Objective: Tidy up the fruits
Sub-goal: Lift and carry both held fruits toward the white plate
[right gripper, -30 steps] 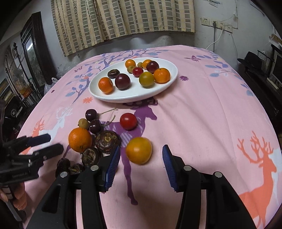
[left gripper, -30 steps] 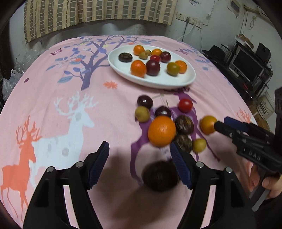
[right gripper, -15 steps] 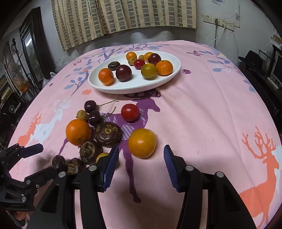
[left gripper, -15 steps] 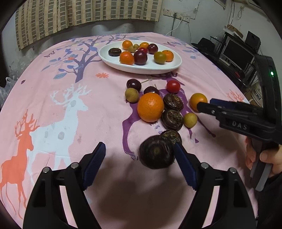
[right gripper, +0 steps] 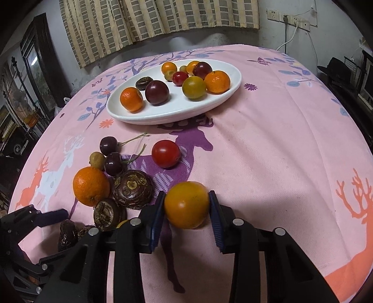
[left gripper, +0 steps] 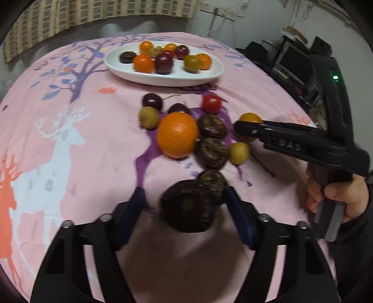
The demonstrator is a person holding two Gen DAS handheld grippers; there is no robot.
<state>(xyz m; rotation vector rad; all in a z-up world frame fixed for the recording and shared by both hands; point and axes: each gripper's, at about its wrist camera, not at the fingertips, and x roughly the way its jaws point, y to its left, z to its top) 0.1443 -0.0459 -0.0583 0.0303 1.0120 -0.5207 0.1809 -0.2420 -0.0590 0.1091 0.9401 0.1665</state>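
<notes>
A white oval plate with several fruits stands at the far side of the pink cloth. Loose fruits lie in front of it: a big orange, dark water chestnuts, a red tomato, cherries, small yellow fruits. My left gripper is open around a dark water chestnut on the cloth, with gaps on both sides. My right gripper is shut on an orange-yellow tomato; it also shows in the left wrist view.
The round table's edge drops off on all sides. Curtains hang behind, dark furniture stands at the left, and electronics stand at the right. Bare pink cloth lies right of the fruit cluster.
My right gripper has moved forward and closed onto the orange-yellow tomato. My left gripper has advanced so the dark water chestnut now sits between its open fingers, which have narrowed.
</notes>
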